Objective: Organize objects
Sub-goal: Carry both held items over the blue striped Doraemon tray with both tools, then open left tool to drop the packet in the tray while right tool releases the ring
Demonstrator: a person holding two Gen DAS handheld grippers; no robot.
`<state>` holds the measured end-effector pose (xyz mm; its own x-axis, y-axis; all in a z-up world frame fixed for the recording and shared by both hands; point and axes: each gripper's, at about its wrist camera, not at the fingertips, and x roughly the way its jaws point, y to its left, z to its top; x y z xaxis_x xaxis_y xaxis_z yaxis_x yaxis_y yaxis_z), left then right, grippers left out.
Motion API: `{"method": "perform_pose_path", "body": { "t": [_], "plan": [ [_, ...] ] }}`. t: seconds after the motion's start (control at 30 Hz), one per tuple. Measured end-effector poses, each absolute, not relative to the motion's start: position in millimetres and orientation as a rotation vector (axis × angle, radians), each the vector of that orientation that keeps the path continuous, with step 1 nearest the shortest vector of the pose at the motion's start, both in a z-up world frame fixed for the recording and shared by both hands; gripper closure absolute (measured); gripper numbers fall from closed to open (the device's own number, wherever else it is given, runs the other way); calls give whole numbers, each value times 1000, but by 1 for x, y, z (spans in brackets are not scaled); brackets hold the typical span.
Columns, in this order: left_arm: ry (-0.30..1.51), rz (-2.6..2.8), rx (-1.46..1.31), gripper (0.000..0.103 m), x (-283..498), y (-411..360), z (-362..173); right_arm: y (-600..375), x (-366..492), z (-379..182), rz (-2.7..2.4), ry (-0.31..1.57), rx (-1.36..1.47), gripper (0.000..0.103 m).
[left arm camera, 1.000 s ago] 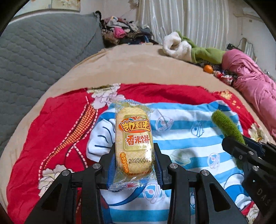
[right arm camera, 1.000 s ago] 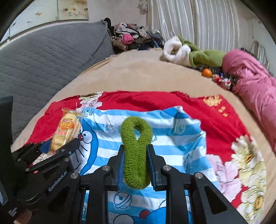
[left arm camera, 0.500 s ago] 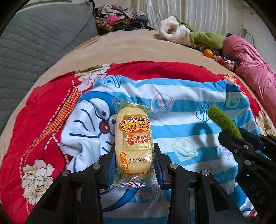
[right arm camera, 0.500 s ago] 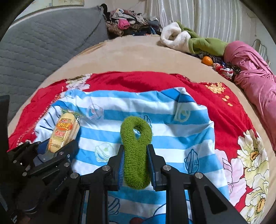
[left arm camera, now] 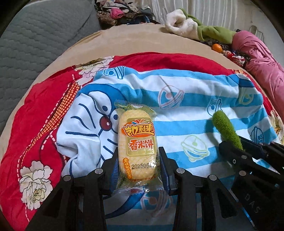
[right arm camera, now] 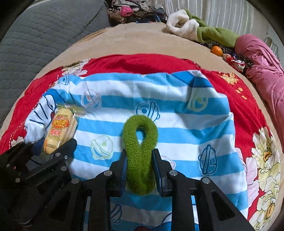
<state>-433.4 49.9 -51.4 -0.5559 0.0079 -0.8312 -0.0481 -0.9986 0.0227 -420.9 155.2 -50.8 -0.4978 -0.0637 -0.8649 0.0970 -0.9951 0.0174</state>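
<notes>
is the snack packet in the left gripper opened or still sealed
Sealed, as far as visible: the rice cracker packet shows both crimped ends closed, cracker whole inside.

Both tools were matte black plastic frames of angular, triangular-windowed struts, studded with round silver screw heads. The left gripper (left arm camera: 138,164) and right gripper (right arm camera: 140,168) carried blue ribbed pads inside their jaws. White lettering marked one side.

Tan bed (left arm camera: 134,39), grey quilted headboard (left arm camera: 39,35), striped curtain (left arm camera: 209,12)
</notes>
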Motion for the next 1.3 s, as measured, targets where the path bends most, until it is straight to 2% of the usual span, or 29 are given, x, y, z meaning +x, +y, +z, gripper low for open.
{"method": "perform_pose_path", "body": {
  "t": [0.13, 0.27, 0.33, 0.7, 1.3],
  "plan": [
    [58, 2741, -1484, 58, -434, 48, -51, 155, -420, -53, -2635, 70, 1547, 73],
    [41, 2718, -1515, 45, -435, 47, -50, 154, -419, -52, -2628, 79, 1564, 63],
    [36, 2714, -1522, 44, -434, 47, -49, 154, -418, -51, -2636, 80, 1570, 58],
    [24, 2667, -1585, 28, -429, 42, -47, 160, -411, -38, -2653, 66, 1575, 50],
    [-16, 2679, -1532, 15, -393, 35, -10, 169, -378, -3, -2695, 1, 1493, 38]
  ]
}}
